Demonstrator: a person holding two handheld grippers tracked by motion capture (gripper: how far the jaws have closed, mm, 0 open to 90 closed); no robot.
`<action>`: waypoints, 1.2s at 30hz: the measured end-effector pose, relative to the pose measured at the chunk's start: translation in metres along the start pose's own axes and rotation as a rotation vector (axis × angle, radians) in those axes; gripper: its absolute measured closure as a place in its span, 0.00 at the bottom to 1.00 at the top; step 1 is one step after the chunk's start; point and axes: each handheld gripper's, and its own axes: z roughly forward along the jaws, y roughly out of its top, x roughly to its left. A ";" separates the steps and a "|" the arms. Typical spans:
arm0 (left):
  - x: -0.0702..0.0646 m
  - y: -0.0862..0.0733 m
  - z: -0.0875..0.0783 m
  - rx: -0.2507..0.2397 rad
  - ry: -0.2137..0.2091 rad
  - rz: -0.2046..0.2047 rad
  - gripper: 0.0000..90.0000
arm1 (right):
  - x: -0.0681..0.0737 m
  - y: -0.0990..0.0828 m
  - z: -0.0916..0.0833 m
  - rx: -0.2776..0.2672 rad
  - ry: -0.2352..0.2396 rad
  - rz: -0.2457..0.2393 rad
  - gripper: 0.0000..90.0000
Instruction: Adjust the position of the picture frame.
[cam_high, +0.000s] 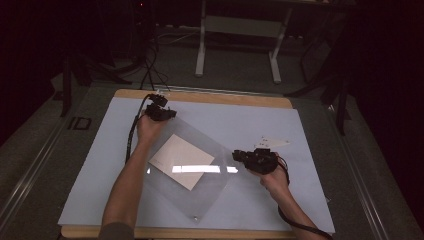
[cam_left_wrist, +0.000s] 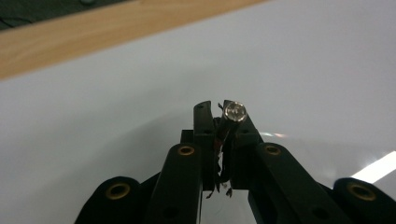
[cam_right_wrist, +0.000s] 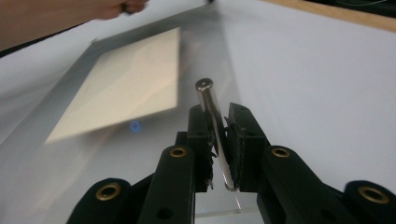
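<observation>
I've got the clear sheet (cam_high: 200, 165) by two corners: my left gripper (cam_high: 161, 113) is pinching the far one, my right gripper (cam_high: 247, 157) is clamped on the near-right edge at a metal stud (cam_right_wrist: 212, 126). The sheet is glossy, stiff and square, covering the cream paper (cam_high: 181, 161) on the matte white mat (cam_high: 300, 135). I reckon the lifting has barely begun.

Left claw (cam_left_wrist: 221, 108): black jaws nearly closed, clamping a clear sheet corner (cam_left_wrist: 223, 154) with a round silver stud (cam_left_wrist: 235, 112) at the tips. Beneath: white mat (cam_left_wrist: 116, 116); wooden bench edge (cam_left_wrist: 70, 39) along the top.
</observation>
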 end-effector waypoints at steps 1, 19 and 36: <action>0.001 -0.002 -0.005 0.005 -0.001 0.006 0.95 | -0.004 0.003 0.000 0.000 -0.003 0.003 0.89; -0.033 -0.049 -0.050 0.047 -0.003 0.135 0.94 | -0.084 0.030 0.020 0.026 -0.170 0.140 0.88; -0.031 -0.061 -0.018 0.052 0.046 0.072 0.94 | -0.098 0.000 0.047 0.110 -0.229 0.173 0.91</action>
